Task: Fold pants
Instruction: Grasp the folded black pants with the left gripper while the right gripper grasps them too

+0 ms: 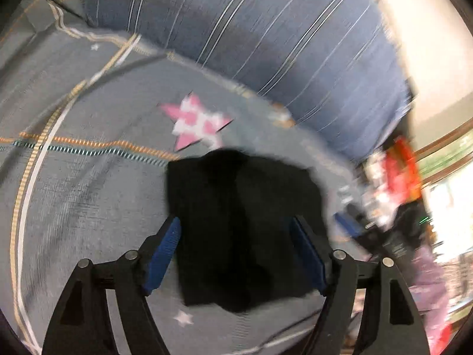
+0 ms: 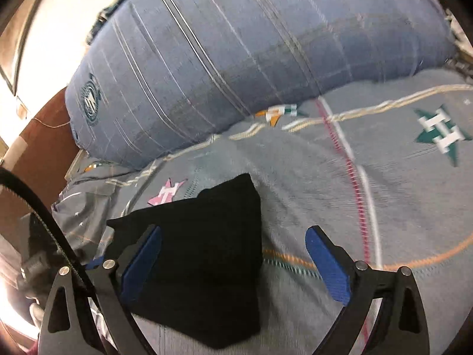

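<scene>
So the pants (image 1: 242, 230), a compact folded black fabric bundle, lay flat on the grey bedsheet (image 1: 88, 207) with its stitched lines and pink star, near the big blue striped pillow (image 1: 266, 44). Left gripper (image 1: 236, 245) was spread wide above the bundle, blue pads clear of the cloth, nothing held. Right gripper (image 2: 233, 257) was the same deal: jaws apart, empty, hovering over the bundle's right edge. Looked pretty much finished to me. If anything was left, I'd say pull both tools straight back so a fingertip doesn't snag a layer and undo the fold.
</scene>
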A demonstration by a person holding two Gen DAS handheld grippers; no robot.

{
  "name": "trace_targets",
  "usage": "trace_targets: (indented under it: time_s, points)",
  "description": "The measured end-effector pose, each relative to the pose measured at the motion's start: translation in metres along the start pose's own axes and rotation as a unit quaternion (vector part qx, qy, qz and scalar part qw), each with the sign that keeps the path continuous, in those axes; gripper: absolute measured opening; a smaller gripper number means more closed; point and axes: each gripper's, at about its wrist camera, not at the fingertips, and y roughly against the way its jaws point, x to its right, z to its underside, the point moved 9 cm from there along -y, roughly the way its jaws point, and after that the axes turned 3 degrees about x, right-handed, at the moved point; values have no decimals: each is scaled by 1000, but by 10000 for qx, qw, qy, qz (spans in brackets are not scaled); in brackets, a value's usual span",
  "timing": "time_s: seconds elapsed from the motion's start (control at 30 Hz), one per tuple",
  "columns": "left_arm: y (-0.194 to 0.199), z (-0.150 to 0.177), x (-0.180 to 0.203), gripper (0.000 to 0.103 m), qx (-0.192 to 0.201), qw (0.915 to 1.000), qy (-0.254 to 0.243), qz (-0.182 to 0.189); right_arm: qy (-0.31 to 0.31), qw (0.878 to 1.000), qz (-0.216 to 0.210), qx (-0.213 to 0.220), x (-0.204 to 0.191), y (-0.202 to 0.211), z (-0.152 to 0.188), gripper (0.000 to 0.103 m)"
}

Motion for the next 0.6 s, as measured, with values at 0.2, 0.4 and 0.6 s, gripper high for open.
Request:
trace_targets:
  time_s: [0.2, 0.4, 0.6]
  points:
    - [-25, 3, -4, 100, -150, 9996, -115, 229, -181, 9968, -322, -714, -3, -47, 16, 92]
    - [-15, 9, 15, 63, -3, 9983, -580, 34, -50, 9968, -399, -690, -29, -45, 16, 53]
    - [23, 7, 29, 56, 272, 9977, -356, 500, 69, 9954, -834, -471, -64, -6, 7, 33]
